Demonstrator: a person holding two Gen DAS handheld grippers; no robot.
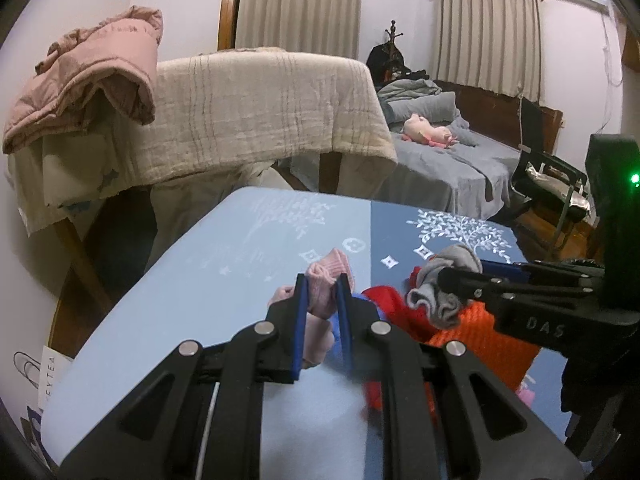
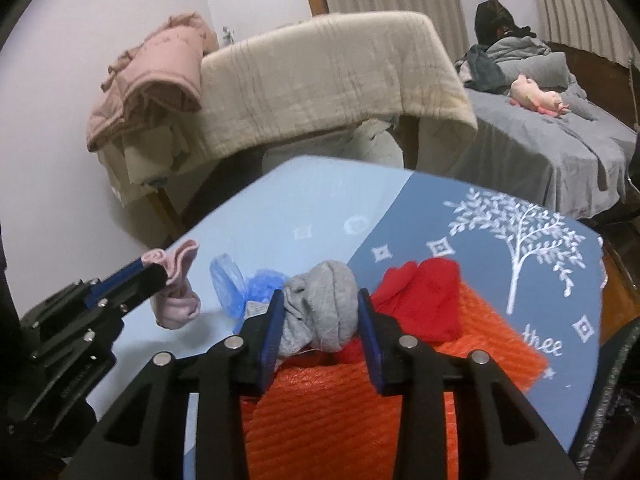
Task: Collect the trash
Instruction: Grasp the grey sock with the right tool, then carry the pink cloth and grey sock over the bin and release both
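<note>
My left gripper (image 1: 323, 280) is shut on a pink sock (image 1: 326, 276) and holds it above the blue table (image 1: 224, 280). It also shows in the right wrist view (image 2: 154, 270), with the pink sock (image 2: 178, 300) hanging from it. My right gripper (image 2: 320, 296) is shut on a grey sock (image 2: 322, 308), above an orange knitted cloth (image 2: 348, 408) and a red cloth (image 2: 420, 296). In the left wrist view the right gripper (image 1: 444, 276) holds the grey sock (image 1: 440, 292) over the orange cloth (image 1: 480, 340). A crumpled blue plastic bag (image 2: 240, 284) lies on the table between the two grippers.
Behind the table stands a rack draped with a beige blanket (image 1: 260, 104) and a pink quilt (image 1: 92, 80). A grey bed (image 1: 440, 160) with a pink plush toy (image 1: 428, 130) is at the right. A black chair (image 1: 548, 180) stands by the bed.
</note>
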